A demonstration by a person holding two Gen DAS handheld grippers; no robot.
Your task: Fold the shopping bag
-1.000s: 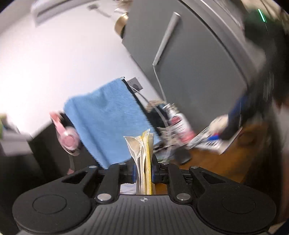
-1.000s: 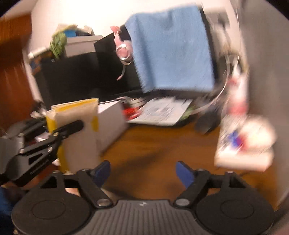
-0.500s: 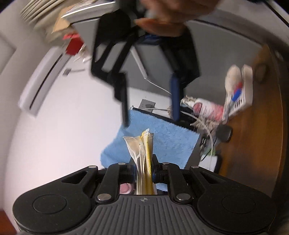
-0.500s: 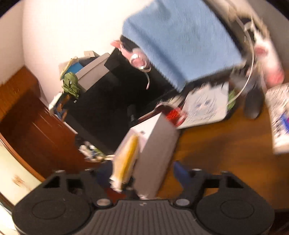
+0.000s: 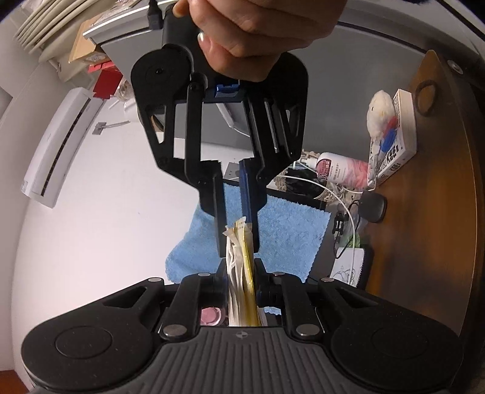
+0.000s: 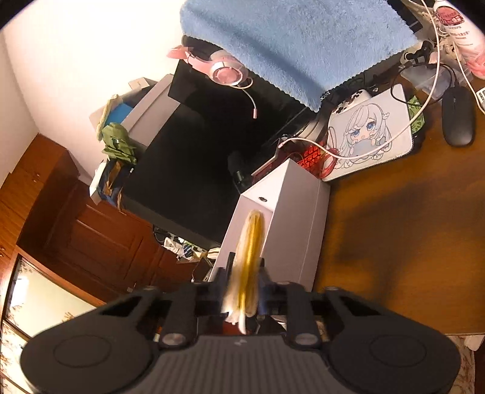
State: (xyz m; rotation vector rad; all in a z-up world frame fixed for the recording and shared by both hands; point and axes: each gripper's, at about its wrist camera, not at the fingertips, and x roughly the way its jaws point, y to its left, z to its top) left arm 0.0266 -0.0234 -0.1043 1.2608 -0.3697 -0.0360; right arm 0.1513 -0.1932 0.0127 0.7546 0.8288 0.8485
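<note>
Gripping the folded shopping bag [image 5: 241, 272] edge-on between its two fingers, the left gripper [image 5: 241, 283] holds the flattened stack of cream and yellow layers upright in the near centre of the left wrist view. Directly above, the right gripper [image 5: 238, 239] reaches down from the top of that view, carried by a hand [image 5: 257, 24] wrapped around its handle; its two black fingers straddle the upper edge of the same bag, one on each side, and appear closed onto it. The right wrist view confirms the clamp: the bag [image 6: 248, 257] runs forward out of the narrow gap between the right gripper's [image 6: 245, 282] fingers, slightly blurred, with its far end seen against a white box [image 6: 291, 218]. The bag is thus held in the air by both grippers at once, clear of the wooden table [image 6: 409, 227]. Behind it hangs a blue towel [image 5: 291, 224], draped over a dark monitor [image 6: 206, 145] that also carries a pink headset [image 6: 224, 69]. On the far right of the table lie a black mouse [image 6: 457, 115], a mouse pad with a cartoon print [image 6: 369, 133], white cables [image 5: 342, 194] and a pink-labelled bottle [image 5: 336, 171].
</note>
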